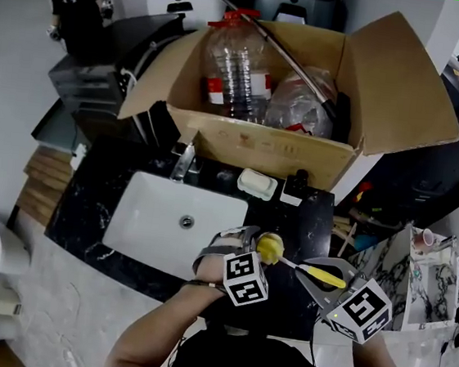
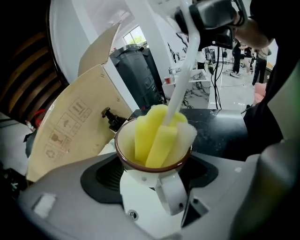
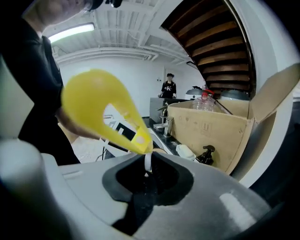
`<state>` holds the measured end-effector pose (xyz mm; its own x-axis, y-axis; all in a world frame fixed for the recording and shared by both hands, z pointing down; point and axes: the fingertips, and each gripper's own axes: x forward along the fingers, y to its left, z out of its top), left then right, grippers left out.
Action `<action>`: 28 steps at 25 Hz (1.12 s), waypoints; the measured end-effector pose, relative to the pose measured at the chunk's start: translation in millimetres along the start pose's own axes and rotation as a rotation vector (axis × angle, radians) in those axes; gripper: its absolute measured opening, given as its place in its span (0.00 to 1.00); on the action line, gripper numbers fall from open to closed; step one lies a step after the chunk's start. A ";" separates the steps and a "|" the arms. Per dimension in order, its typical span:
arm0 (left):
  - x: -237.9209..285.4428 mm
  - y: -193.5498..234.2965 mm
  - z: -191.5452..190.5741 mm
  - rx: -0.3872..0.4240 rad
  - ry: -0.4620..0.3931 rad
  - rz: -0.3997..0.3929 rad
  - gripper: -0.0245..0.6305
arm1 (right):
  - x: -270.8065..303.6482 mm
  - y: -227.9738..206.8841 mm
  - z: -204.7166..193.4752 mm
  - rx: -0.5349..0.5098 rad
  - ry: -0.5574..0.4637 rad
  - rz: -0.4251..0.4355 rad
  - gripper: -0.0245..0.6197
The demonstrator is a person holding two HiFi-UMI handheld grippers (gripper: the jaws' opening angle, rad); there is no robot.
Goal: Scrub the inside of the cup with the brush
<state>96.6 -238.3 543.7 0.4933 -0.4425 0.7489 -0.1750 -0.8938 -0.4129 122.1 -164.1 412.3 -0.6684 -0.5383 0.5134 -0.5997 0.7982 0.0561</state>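
Nearest us, at 6 o'clock in the head view, our left gripper (image 2: 150,180) is clamped on the white, brown-rimmed cup (image 2: 136,176), and the yellow sponge head of the brush (image 2: 157,138) is sunk inside it. At 3 o'clock of the cup, our right gripper (image 3: 146,171) is pinched tight on the brush's thin white end. Farther off, the white sink (image 1: 148,210) lies at 10 o'clock of the cup, and the cardboard box (image 1: 258,145) at 12.
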 end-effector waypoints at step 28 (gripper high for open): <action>2.7 -15.4 10.2 0.010 -0.035 -0.050 0.65 | -0.9 -10.3 19.3 -0.151 -0.023 -0.044 0.10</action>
<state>109.3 -225.0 546.8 0.5305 -0.3947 0.7502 -0.1413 -0.9138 -0.3809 120.4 -177.0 394.8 -0.6535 -0.5785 0.4881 -0.5569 0.8043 0.2076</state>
